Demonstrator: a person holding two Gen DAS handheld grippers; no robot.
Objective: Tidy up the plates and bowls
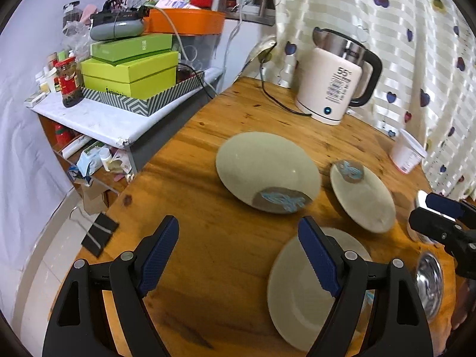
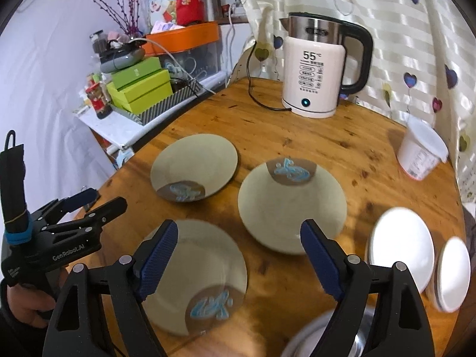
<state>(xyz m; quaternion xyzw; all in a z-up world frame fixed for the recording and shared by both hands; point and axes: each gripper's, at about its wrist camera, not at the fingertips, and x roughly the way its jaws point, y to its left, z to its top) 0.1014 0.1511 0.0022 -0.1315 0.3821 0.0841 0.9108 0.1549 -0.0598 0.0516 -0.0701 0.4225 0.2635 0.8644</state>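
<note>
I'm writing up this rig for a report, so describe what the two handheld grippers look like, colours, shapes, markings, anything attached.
Both are black plastic clamp-style frames with triangular cut-outs and silver pivot pins. The left gripper and right gripper each carry two dark blue ribbed finger pads. In the right wrist view, the left one's side reads "GenRobot.AI" in white, and a blue band wraps its upright black handle. No sleeve is clearly visible.

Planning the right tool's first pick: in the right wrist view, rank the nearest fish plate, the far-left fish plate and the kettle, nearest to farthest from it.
1. Nearest fish plate, under its left finger.
2. Far-left fish plate, mid-table.
3. Kettle, back edge by the curtain.
</note>
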